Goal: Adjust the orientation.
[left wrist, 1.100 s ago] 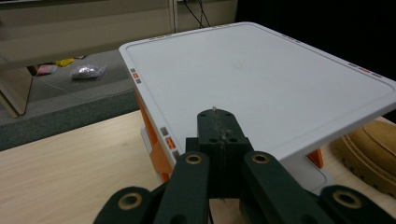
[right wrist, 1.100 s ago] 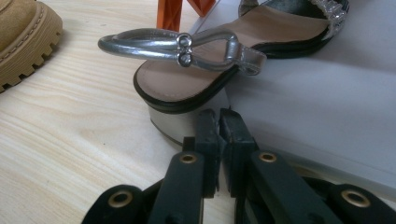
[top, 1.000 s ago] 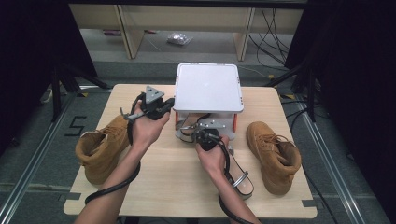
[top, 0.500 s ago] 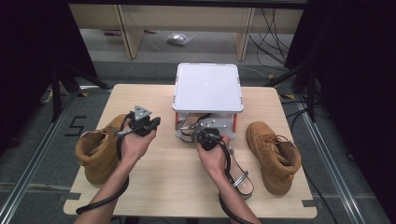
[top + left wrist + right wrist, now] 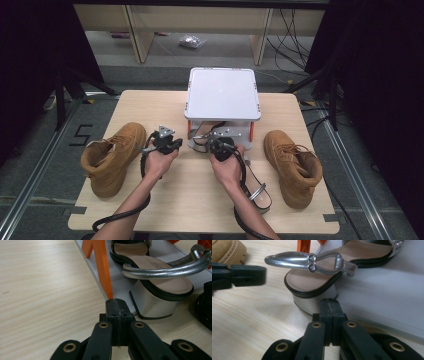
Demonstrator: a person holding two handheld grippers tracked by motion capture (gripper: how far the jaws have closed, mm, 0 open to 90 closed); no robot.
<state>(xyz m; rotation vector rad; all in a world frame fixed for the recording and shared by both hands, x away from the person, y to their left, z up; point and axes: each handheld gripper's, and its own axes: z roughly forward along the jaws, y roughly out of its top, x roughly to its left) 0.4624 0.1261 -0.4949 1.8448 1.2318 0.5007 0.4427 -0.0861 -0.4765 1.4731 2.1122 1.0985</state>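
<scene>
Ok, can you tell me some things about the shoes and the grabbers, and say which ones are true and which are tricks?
1. Both grabbers have their jaws shut with nothing between them. True: the left gripper and the right gripper are closed and empty.
2. A silver sandal sits with its heel hanging off the low shelf of the white rack. True.
3. Both tan boots stand on the same side of the table. False: one tan boot is at the left, the other boot at the right.
4. A red sneaker lies beside the person's right forearm. False: a second sandal lies there.
</scene>
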